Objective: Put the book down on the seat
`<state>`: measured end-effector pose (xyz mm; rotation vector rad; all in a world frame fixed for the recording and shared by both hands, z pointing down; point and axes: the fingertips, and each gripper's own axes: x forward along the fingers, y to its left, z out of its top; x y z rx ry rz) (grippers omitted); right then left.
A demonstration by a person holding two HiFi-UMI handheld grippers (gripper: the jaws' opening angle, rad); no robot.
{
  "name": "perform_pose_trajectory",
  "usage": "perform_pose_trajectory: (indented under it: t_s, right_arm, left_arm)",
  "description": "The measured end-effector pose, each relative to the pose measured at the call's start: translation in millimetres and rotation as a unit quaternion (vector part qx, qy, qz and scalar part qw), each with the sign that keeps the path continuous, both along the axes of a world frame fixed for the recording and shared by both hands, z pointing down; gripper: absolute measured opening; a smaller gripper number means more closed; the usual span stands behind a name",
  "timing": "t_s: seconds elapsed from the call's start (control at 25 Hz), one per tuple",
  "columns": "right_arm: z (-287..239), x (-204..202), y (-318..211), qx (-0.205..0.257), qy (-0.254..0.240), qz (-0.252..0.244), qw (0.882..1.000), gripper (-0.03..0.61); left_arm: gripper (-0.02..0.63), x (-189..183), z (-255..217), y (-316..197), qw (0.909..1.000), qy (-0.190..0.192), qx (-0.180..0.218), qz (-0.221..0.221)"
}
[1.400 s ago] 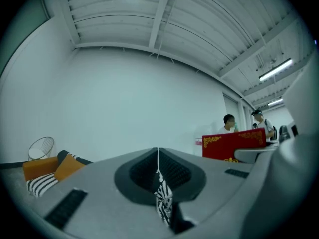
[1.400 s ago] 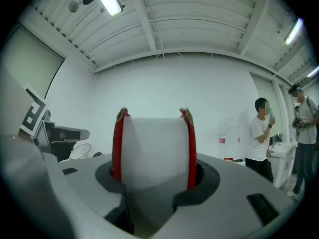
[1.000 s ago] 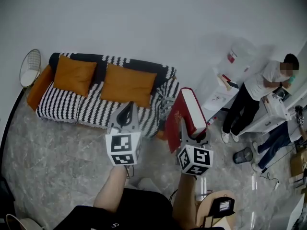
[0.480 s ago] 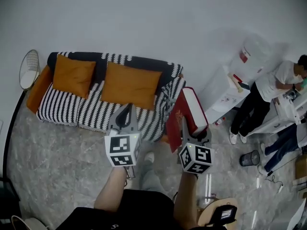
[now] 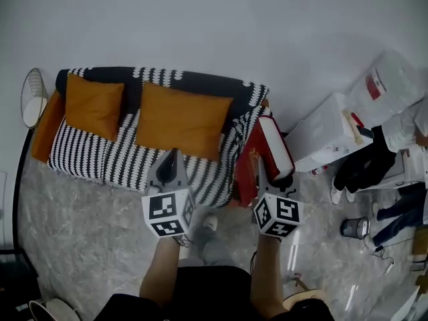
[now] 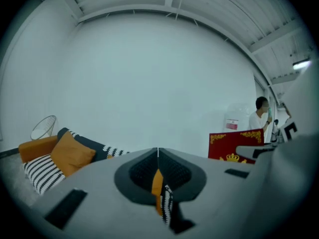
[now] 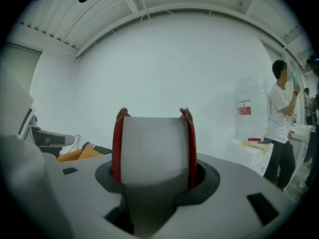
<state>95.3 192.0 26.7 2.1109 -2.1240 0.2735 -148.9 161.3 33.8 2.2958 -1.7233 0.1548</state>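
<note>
Between my right claw's [image 5: 273,178] jaws sits the thick red hardcover book with a white page block [image 5: 266,154]. It is pinched across both covers and stands upright, page edge toward my camera. Book is off the seat, up in the air at the right-hand end of the black-and-white striped sofa [image 5: 87,154]; from the head view it overlaps that armrest. Small orange cushion [image 5: 93,105] and wider orange cushion [image 5: 182,119] lean on the sofa back. My left claw [image 5: 171,158] is pressed together with nothing in it, lined up with the seat's front edge. Grey marbled floor [image 5: 80,233] lies below. Person in white top [image 7: 280,108] stands well off to my right.
</note>
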Motion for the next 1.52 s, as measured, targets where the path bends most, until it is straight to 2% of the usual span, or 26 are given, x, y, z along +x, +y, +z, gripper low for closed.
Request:
perform_pose_trajectory:
  t_s: [0.24, 0.36, 0.56, 0.68, 0.84, 0.92, 1.04, 1.28, 1.52]
  right_arm:
    - [-10, 26, -55, 0.002, 0.002, 0.003, 1.0, 0.236]
    - [-11, 10, -83, 0.004, -0.007, -0.015, 1.0, 0.236]
    - [13, -37, -126, -0.022, -0.015, -0.062, 0.998, 0.236]
    - [17, -36, -152, -0.028, -0.009, -0.047, 0.998, 0.236]
    - [5, -3, -173, -0.007, -0.015, 0.01, 1.0, 0.236]
    - [9, 4, -176, -0.013, -0.016, 0.022, 1.0, 0.236]
    - [21, 11, -177, -0.032, -0.017, 0.027, 0.999, 0.236]
    - [31, 43, -183, -0.042, -0.03, 0.046, 0.998, 0.236]
    - [44, 53, -187, -0.055, -0.047, 0.029, 0.997, 0.236]
  left_arm:
    - [0.014, 32, -14, -46, 0.9998, 0.006, 0.013, 0.016]
    - [0.012, 18, -17, -64, 0.9999, -0.003, 0.012, 0.004]
    - [0.012, -22, 6, -110, 0.9995, 0.0, -0.018, -0.025]
    - [0.012, -25, 7, -144, 0.9997, 0.007, -0.014, -0.017]
    - [0.012, 2, -5, -182, 0.9995, 0.0, 0.004, 0.031]
    - [0.012, 14, -5, -192, 0.9987, 0.001, 0.002, 0.051]
    - [0.012, 29, 5, -200, 0.9974, -0.004, -0.013, 0.07]
    - [0.014, 72, 12, -210, 0.9945, -0.016, -0.022, 0.101]
    - [0.012, 96, 25, -212, 0.9927, -0.022, -0.038, 0.113]
